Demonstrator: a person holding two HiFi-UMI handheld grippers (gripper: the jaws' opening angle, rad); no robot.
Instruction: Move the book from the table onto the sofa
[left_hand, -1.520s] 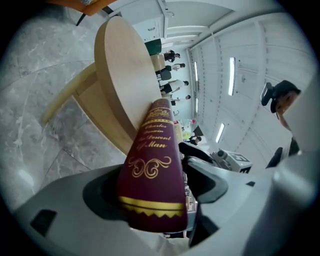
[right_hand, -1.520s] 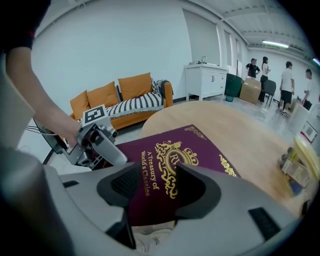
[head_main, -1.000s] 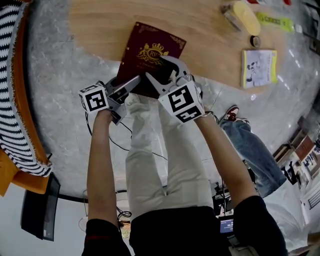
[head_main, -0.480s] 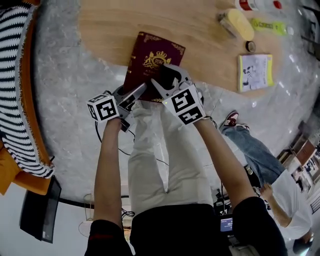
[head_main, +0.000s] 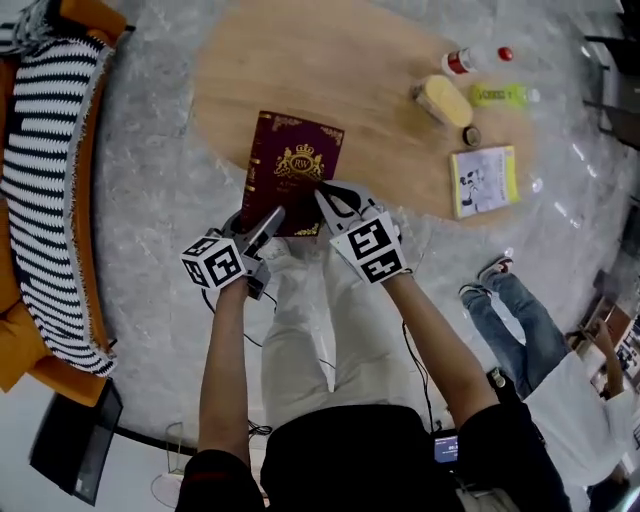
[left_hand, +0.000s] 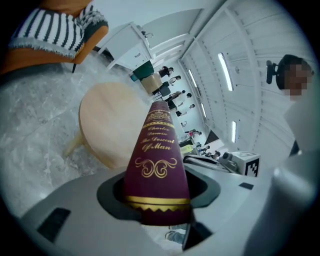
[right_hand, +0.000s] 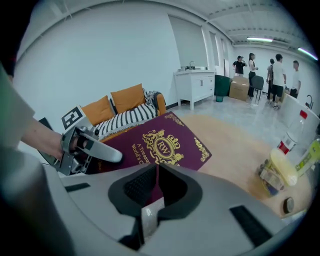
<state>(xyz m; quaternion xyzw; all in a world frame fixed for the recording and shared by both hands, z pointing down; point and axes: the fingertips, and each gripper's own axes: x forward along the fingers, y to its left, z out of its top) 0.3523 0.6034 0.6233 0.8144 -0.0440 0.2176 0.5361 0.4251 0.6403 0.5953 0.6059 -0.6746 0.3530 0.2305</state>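
A maroon book (head_main: 293, 170) with a gold crest hangs above the near edge of the round wooden table (head_main: 380, 110), held at its near end by both grippers. My left gripper (head_main: 262, 225) is shut on the spine corner; in the left gripper view the book (left_hand: 157, 150) stands up between the jaws, which closed in slightly a moment ago. My right gripper (head_main: 335, 200) has just been closing, and its pads now pinch the book's (right_hand: 165, 142) near edge. The striped sofa (head_main: 50, 180) with orange cushions lies to the left.
On the table's right part lie a yellow booklet (head_main: 485, 180), a yellow bundle (head_main: 445, 100), a green tube (head_main: 500, 95) and a red-capped bottle (head_main: 475, 60). Another person's legs (head_main: 510, 300) are at the right. A dark flat thing (head_main: 65, 450) lies on the floor at lower left.
Both grippers have risen with the book, whose near end has come up off the table. The right gripper's jaws, wide a second ago, have closed on the book's edge.
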